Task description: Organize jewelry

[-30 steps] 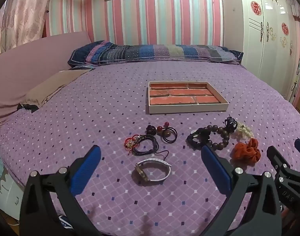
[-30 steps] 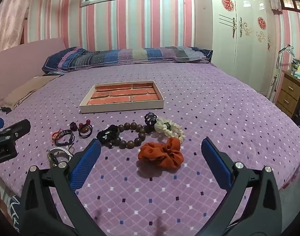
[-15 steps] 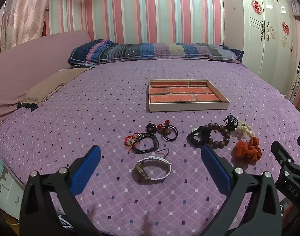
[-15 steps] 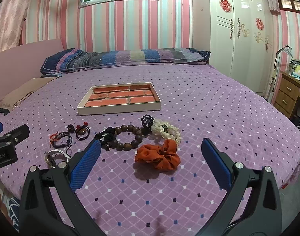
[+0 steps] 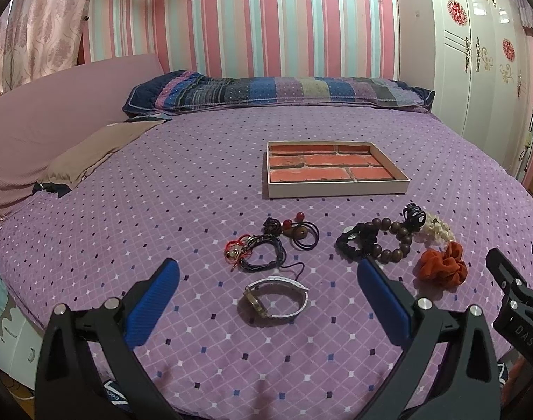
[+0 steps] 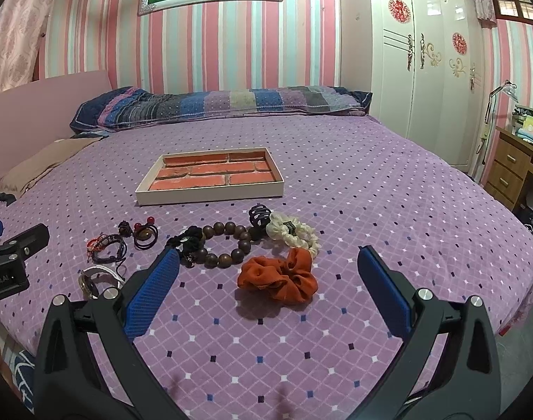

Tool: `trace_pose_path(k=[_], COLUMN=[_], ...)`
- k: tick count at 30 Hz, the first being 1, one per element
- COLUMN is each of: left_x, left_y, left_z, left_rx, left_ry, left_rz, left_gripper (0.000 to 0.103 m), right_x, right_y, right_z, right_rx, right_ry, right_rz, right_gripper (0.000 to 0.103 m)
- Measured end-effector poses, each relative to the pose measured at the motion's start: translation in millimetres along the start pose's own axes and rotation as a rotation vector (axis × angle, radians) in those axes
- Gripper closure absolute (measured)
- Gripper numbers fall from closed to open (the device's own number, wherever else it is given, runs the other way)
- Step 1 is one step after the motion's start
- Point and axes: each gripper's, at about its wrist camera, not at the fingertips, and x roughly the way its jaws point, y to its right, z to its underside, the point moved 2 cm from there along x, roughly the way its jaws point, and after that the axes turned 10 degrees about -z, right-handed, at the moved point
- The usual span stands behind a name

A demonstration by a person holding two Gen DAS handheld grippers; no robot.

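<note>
On the purple bedspread lies a shallow tray (image 5: pixel 336 189) (image 6: pixel 210 196) lined with a red brick pattern, nothing in it. In front of it jewelry is scattered: a white-strap watch (image 5: pixel 275 300) (image 6: pixel 98 278), braided cord bracelets (image 5: pixel 257 253) (image 6: pixel 105 246), bead hair ties (image 5: pixel 298 232) (image 6: pixel 144 234), a brown wooden bead bracelet (image 5: pixel 389 241) (image 6: pixel 224 245), a black claw clip (image 5: pixel 414 214) (image 6: pixel 259 215), a cream scrunchie (image 5: pixel 438 231) (image 6: pixel 294 234) and an orange scrunchie (image 5: pixel 441 267) (image 6: pixel 278 278). My left gripper (image 5: pixel 266 281) hovers open just before the watch. My right gripper (image 6: pixel 268 273) hovers open around the orange scrunchie.
A long patchwork pillow (image 5: pixel 277 92) lies at the head of the bed, a tan cushion (image 5: pixel 95 150) at the left. White wardrobe doors (image 6: pixel 431 66) and a wooden drawer unit (image 6: pixel 511 171) stand to the right. The bed's near edge drops off just below both grippers.
Both grippers have risen and drawn back slightly, so the jewelry sits a little farther away in each view. Nothing on the bed has moved; both stay open.
</note>
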Motion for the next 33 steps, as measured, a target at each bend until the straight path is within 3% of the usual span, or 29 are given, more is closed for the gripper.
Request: trace_pose_path(k=[33], left_x=[-1.9], left_y=[-0.7], left_z=[5.6], left_rx=[0.016], left_ry=[-0.007], left_rz=[-0.001], left_gripper=[0.004], right_x=[4.4], right_y=[1.2], right_z=[6.5], right_rx=[0.003], right_ry=[-0.020], right_rz=[0.013], right_gripper=[0.004])
